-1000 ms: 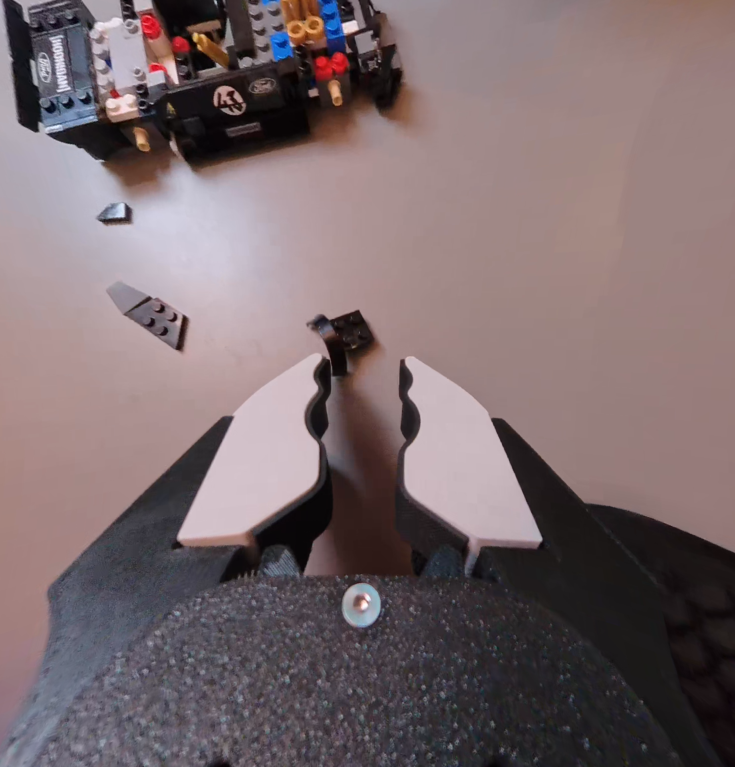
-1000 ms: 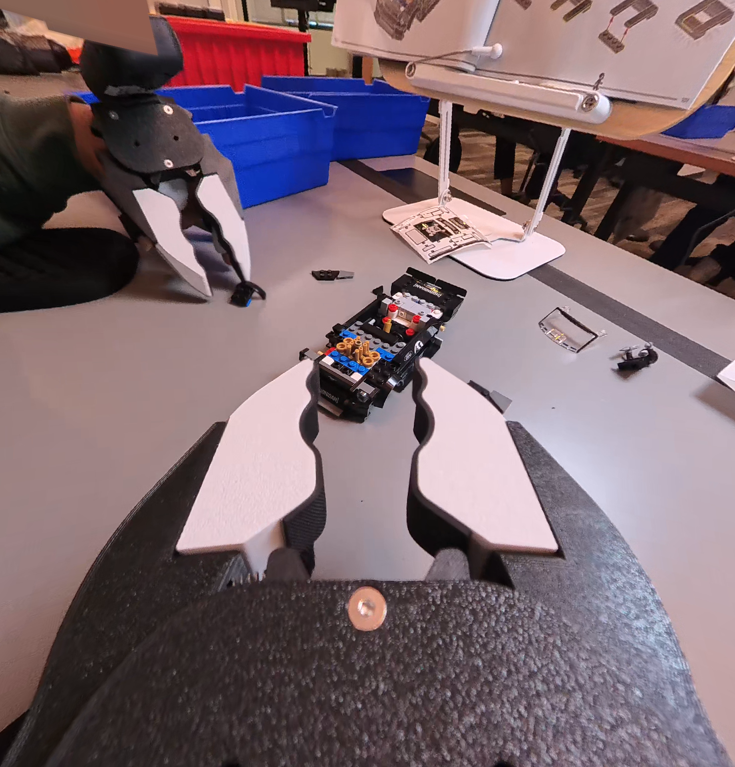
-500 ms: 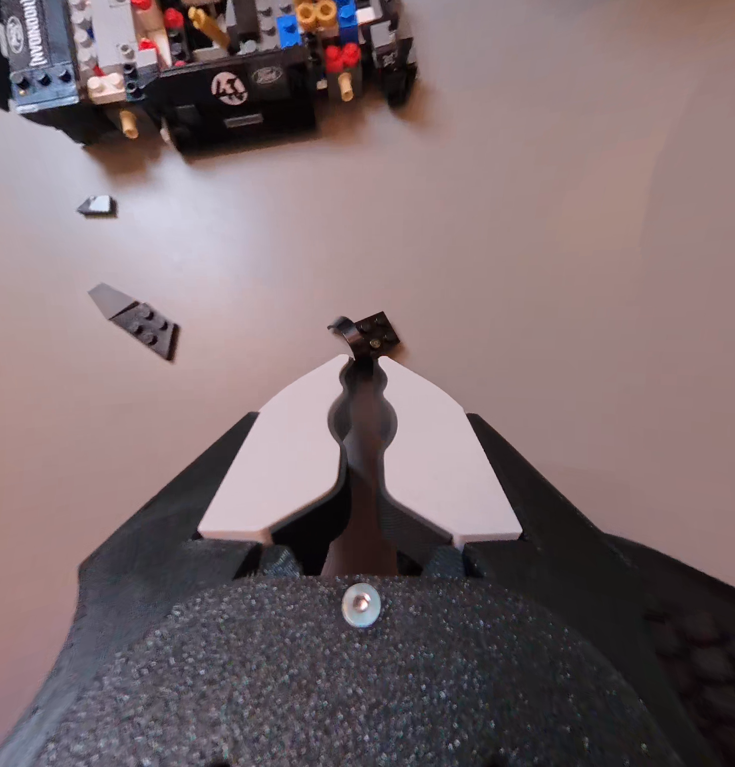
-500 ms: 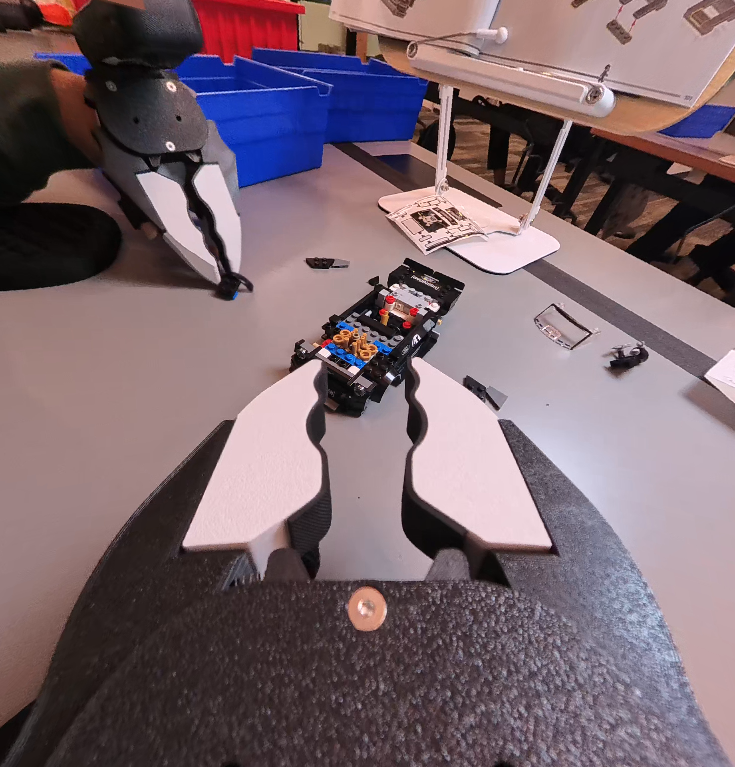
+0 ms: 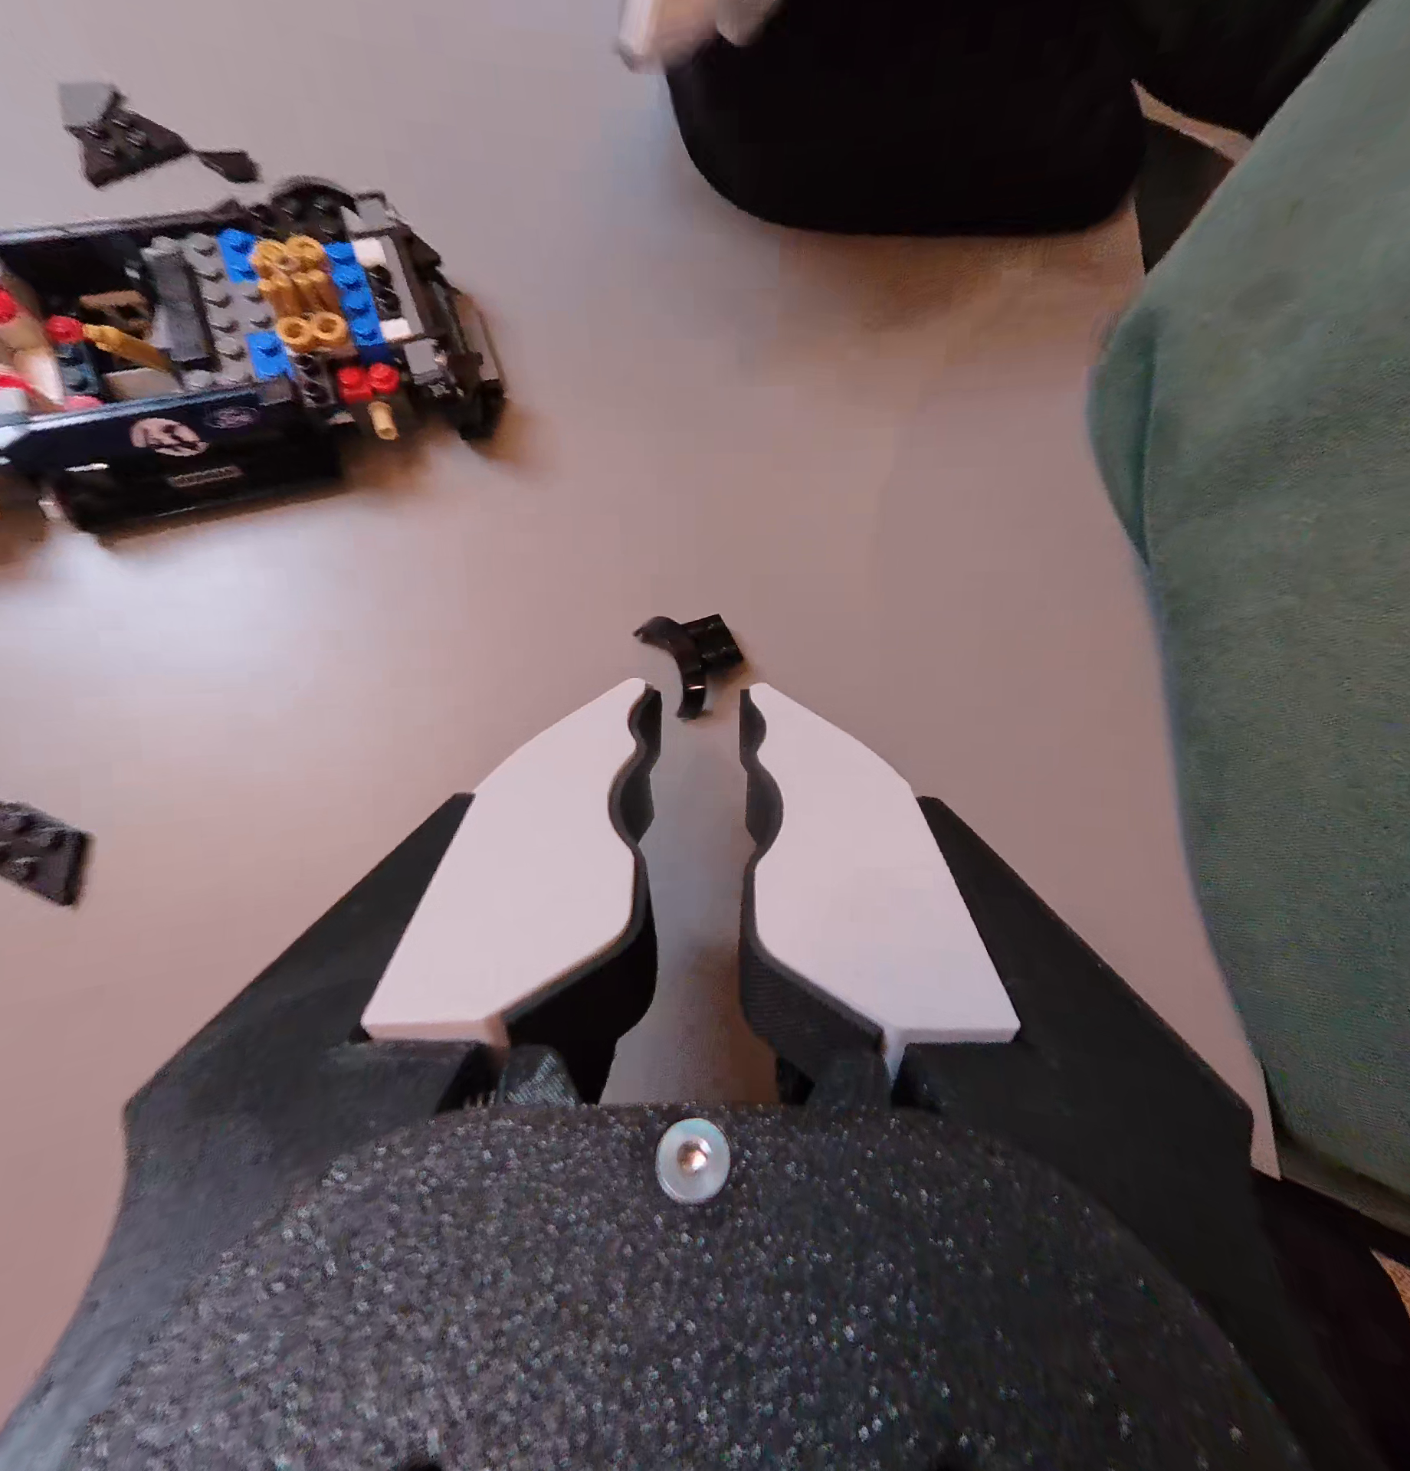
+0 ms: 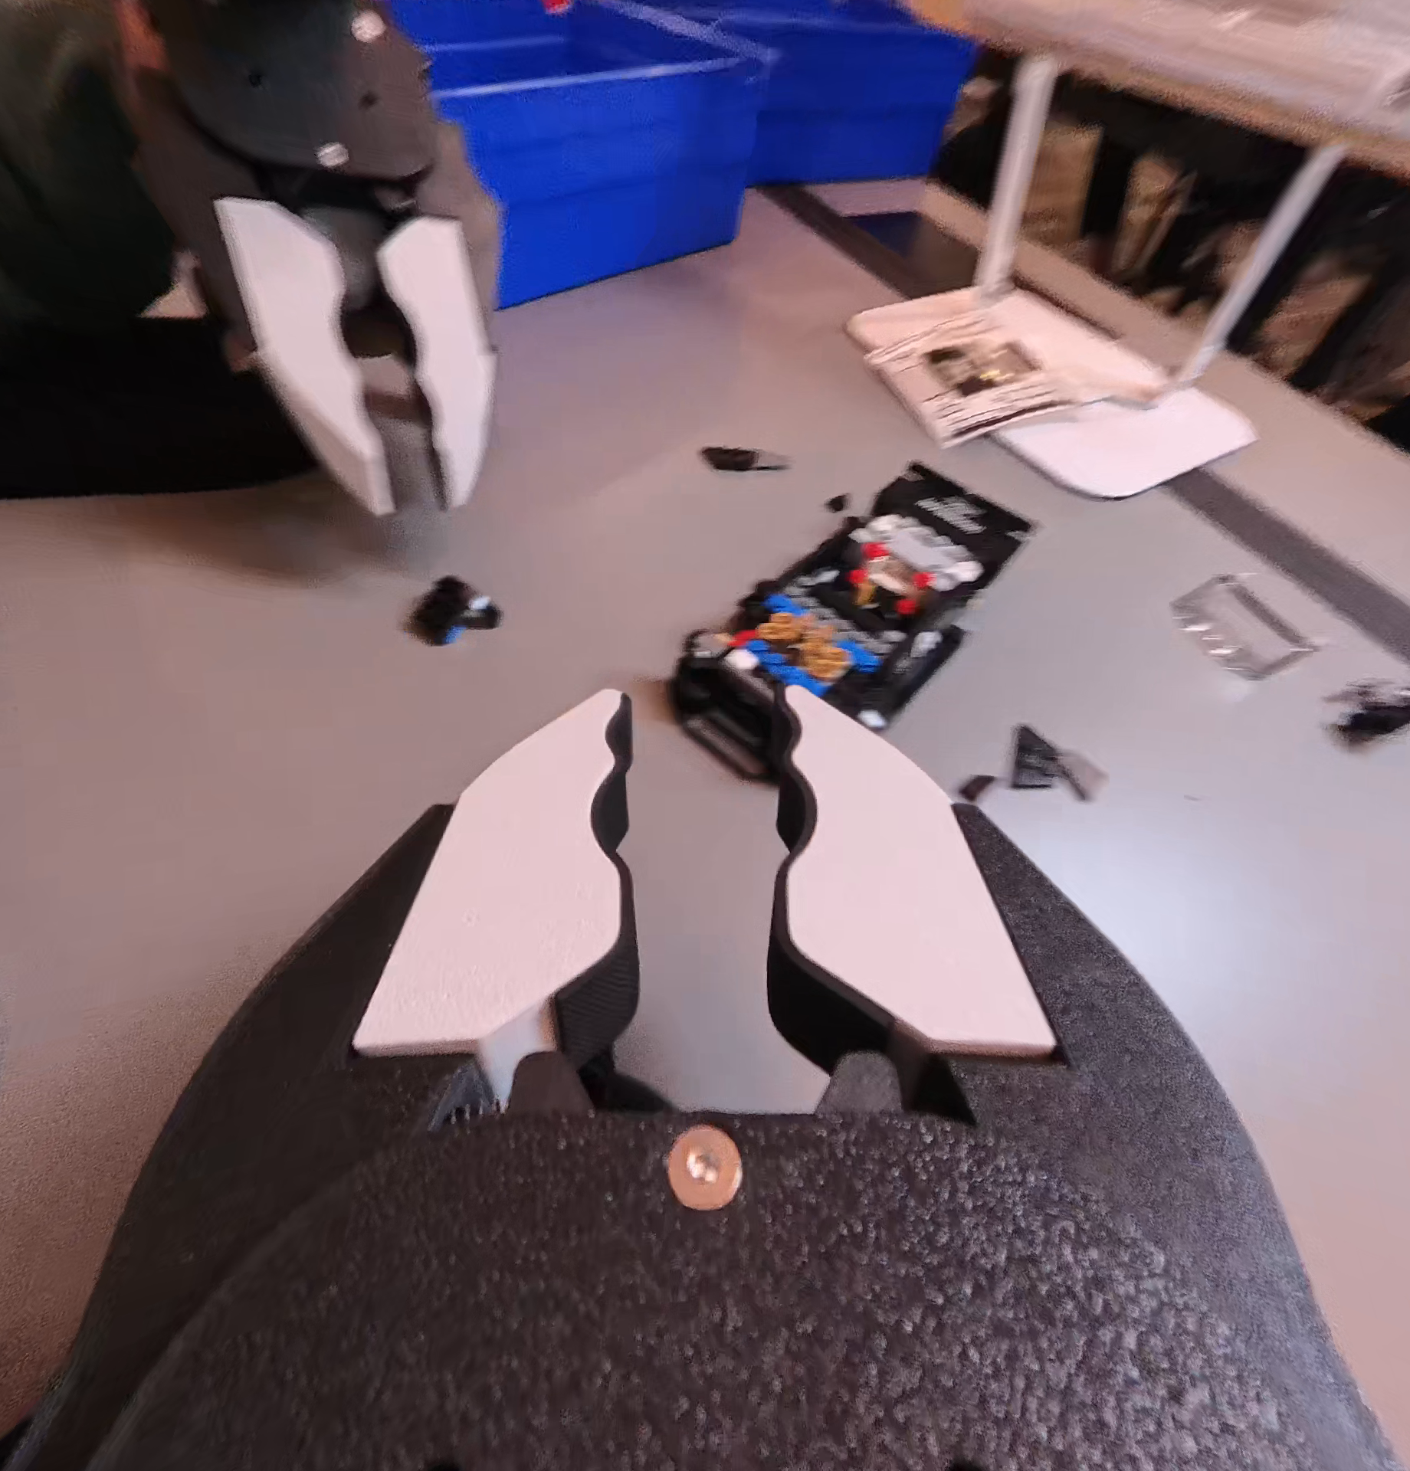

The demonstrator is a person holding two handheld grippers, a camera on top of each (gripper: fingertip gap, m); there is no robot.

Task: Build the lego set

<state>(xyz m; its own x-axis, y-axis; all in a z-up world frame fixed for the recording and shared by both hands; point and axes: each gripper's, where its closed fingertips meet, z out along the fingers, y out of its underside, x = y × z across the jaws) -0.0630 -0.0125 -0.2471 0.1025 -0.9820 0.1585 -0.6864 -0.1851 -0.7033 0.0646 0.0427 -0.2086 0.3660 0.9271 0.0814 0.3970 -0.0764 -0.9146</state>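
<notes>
Left gripper [image 5: 694,694]: jaws parted a little, holding nothing. Small black piece [image 5: 692,657] lies on the surface [image 5: 765,493] just ahead of the tips, roughly on the centreline, not between them. Its curved arm points back toward the gripper; studded plate end faces away, so the long axis runs near-parallel to the fingers. Lego car [image 5: 232,358] sits well apart, ahead-left, long axis crosswise to this gripper. Right gripper [image 6: 702,704]: jaws apart, empty, hovering with the car just beyond its tips. Left is nearer the piece, judging by the right wrist view.
</notes>
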